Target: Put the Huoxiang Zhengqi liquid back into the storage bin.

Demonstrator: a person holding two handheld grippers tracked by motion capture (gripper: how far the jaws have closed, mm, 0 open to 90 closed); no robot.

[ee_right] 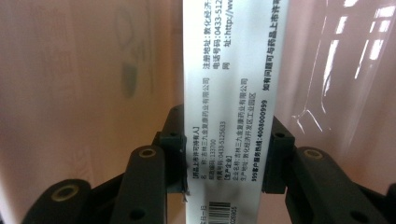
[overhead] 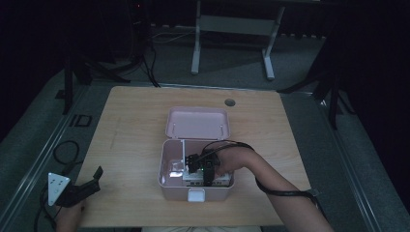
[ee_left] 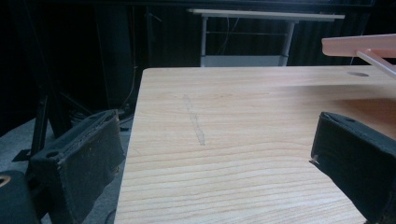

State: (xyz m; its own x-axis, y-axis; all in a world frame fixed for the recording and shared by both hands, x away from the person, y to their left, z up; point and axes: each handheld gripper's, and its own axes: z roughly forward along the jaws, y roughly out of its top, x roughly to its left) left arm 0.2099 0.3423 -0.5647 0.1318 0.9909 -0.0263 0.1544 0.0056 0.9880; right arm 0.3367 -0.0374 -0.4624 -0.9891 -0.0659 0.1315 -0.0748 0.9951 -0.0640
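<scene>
A pink storage box (overhead: 196, 194) stands on the wooden table (overhead: 130, 145) with its lid (overhead: 197, 123) swung back. My right gripper (overhead: 200, 166) reaches down inside it. In the right gripper view that gripper (ee_right: 224, 163) is shut on a narrow white carton (ee_right: 229, 84) printed with black text and a barcode, both pads pressing its long sides, and the box's pink wall (ee_right: 93, 70) is close behind. My left gripper (overhead: 92, 181) rests at the table's near-left corner, and its jaws (ee_left: 215, 154) stand wide open over bare wood.
Other pale items (overhead: 176, 169) lie in the box beside the right gripper. A cable hole (overhead: 230, 102) sits near the table's far edge. The pink lid's edge (ee_left: 359, 44) is at the upper right of the left gripper view. A white-legged table (overhead: 232, 29) stands beyond.
</scene>
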